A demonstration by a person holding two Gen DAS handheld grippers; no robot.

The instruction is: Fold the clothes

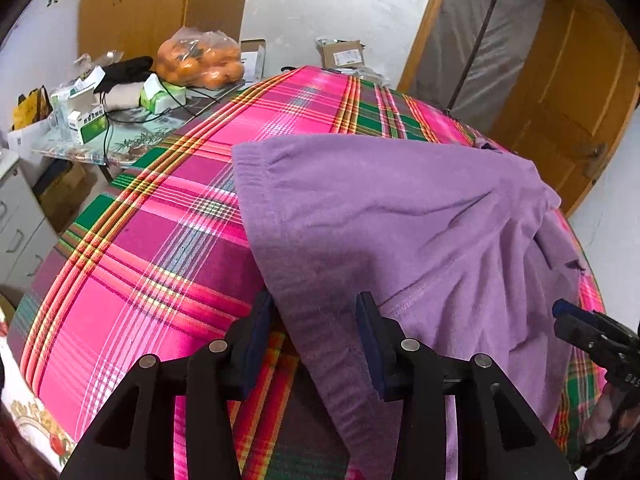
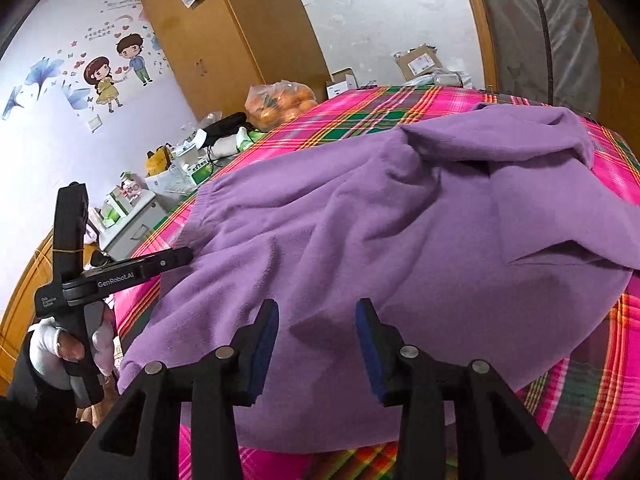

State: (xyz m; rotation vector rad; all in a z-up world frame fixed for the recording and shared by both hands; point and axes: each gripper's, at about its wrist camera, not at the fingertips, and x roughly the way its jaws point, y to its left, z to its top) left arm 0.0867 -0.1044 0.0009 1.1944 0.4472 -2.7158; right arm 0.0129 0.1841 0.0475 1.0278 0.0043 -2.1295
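left wrist view: purple garment (image 1: 380, 216) is seen spread, rumpled, on the plaid-covered tabletop (image 1: 132, 264). left gripper (image 1: 316, 316) fingers are parted about halfway, straddling the garment's near edge, nothing pinched. right wrist view: right gripper (image 2: 316, 320) fingers are parted too, poised over the cloth, nothing held. risk is judged: only one layer may be caught at closing, or the plaid cover pinched along, so the fold drags crooked.

Black hand-held gripper (image 2: 316, 344) — blue pads, white glove (image 2: 46, 354).
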